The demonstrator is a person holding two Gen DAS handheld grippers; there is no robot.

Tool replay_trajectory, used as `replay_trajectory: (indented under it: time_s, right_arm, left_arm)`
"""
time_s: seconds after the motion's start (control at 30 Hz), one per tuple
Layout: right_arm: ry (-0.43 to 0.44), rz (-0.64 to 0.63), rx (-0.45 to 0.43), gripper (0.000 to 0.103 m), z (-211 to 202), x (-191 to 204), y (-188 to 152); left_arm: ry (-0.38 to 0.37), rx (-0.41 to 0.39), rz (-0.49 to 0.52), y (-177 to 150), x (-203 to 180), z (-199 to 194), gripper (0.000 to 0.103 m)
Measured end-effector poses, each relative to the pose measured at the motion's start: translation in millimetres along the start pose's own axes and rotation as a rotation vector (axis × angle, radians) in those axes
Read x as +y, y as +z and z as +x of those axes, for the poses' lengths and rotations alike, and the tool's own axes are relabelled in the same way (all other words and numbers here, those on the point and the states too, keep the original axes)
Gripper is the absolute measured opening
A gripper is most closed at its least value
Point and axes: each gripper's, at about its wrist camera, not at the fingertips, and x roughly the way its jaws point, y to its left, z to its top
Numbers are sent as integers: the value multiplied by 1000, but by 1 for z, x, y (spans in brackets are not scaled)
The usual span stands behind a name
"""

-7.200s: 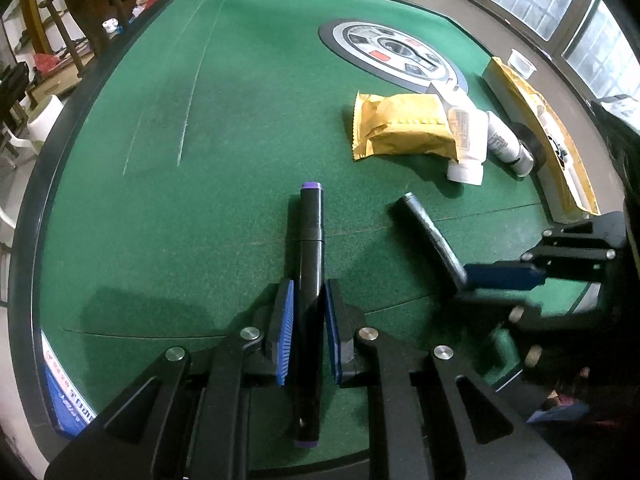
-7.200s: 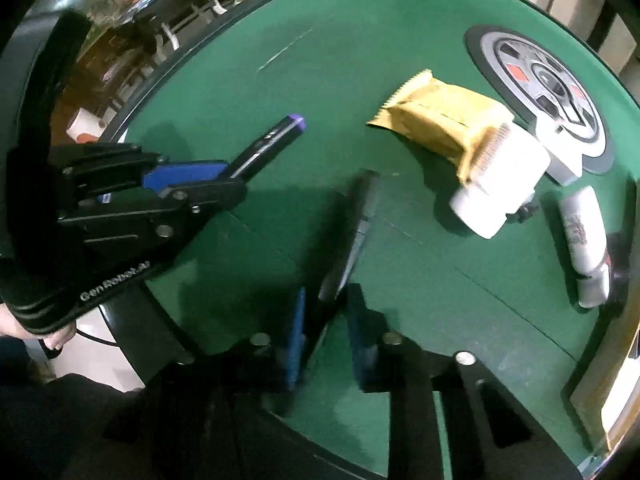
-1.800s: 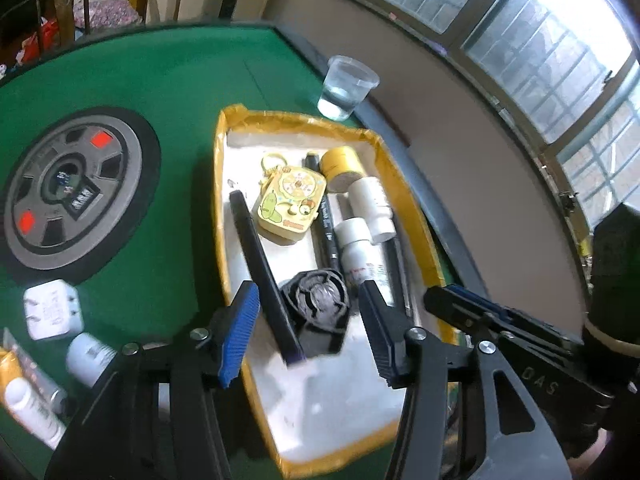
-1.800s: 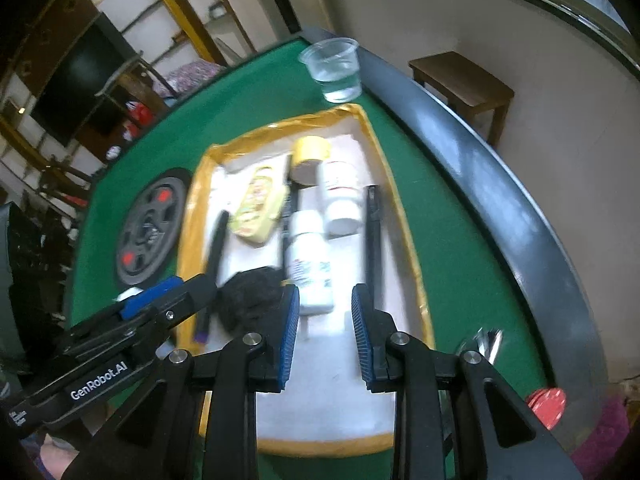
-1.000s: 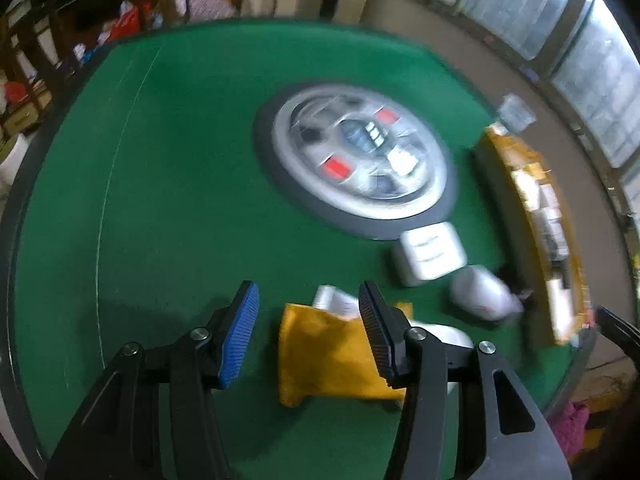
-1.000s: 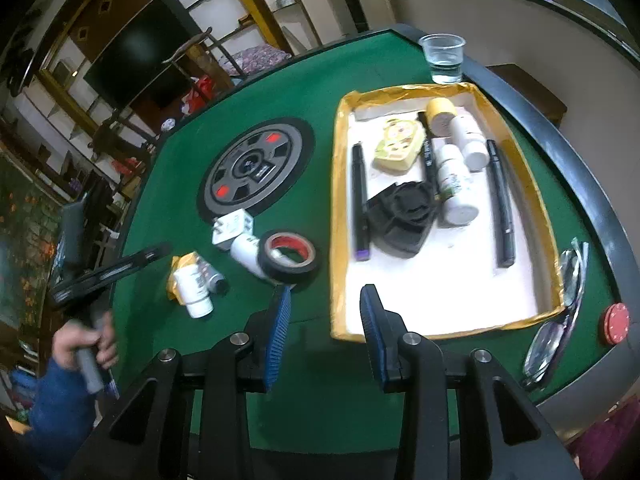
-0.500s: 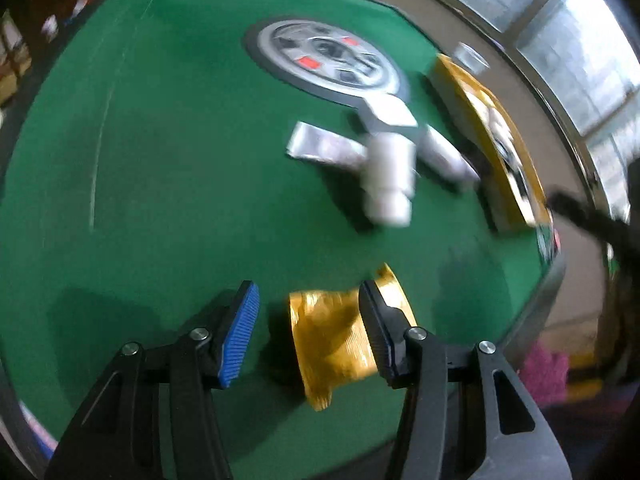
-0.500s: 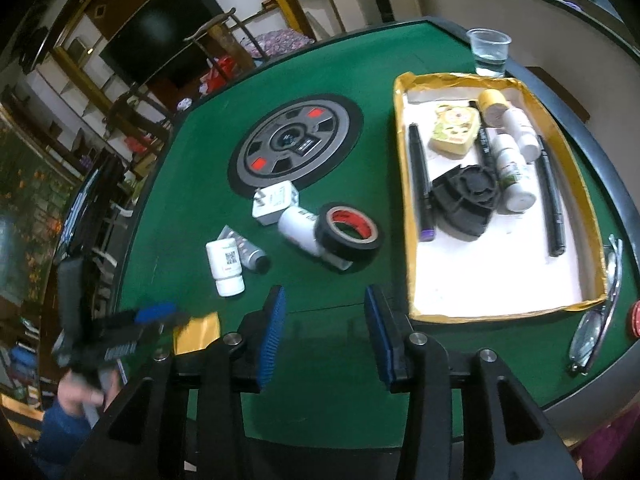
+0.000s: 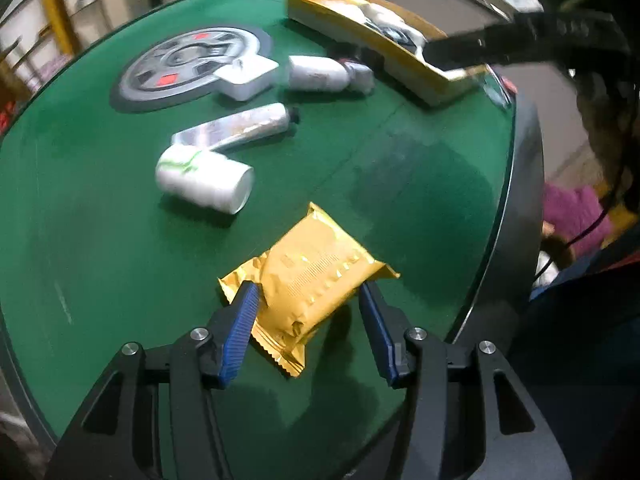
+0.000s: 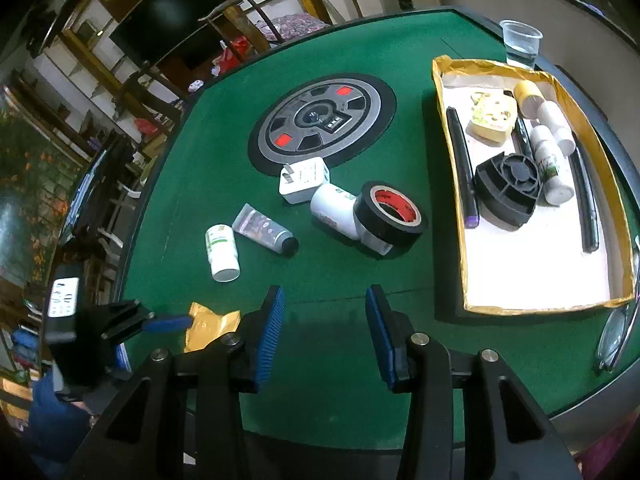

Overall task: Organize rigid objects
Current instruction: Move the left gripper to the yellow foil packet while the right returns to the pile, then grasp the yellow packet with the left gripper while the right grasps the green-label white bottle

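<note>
Straddling the gold foil packet [image 9: 316,280], the left gripper [image 9: 308,300] has its jaws spread wide: the left blue pad [image 9: 240,332] touches the packet's crimped edge, while the right pad sits just beside the opposite corner with a small gap. The packet lies flat on the green table [image 9: 80,240], near the table's dark rim.

Beyond the packet lie a white pill bottle [image 9: 204,180] on its side and a silver tube [image 9: 236,128], close together. Farther off are a white charger plug [image 9: 246,78] touching the round wheel-patterned disc [image 9: 180,64], and a second white bottle [image 9: 320,74] near the gold-edged tray [image 9: 400,68].

The right gripper [image 10: 324,320] hangs above bare green felt, jaws wide apart and holding nothing. In its view, a black tape roll with a red core [image 10: 390,212] rests against the second white bottle. The tray holds a black round part [image 10: 506,186], two black pens [image 10: 462,164], small white bottles [image 10: 550,160] and a yellow toy [image 10: 492,118]. A clear plastic cup [image 10: 520,42] stands just beyond the tray, and eyeglasses [image 10: 616,336] lie near the table edge beside it.
</note>
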Motion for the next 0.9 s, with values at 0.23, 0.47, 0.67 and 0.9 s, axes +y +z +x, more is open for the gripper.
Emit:
replay_trajectory:
  time_s: [0.23, 0.47, 0.67, 0.9]
  right_arm:
    - [9, 8, 6, 38, 4, 1, 1]
    - [37, -43, 25, 38, 16, 21, 13]
    - [87, -167, 78, 45, 43, 60, 23]
    - [120, -312, 175, 45, 93, 107, 32]
  left_arm:
    - [56, 4, 74, 12, -3, 18, 58]
    - [121, -91, -107, 7, -2, 16, 48]
    - [247, -96, -346, -30, 7, -5, 44]
    - [339, -70, -521, -68, 32, -22, 44]
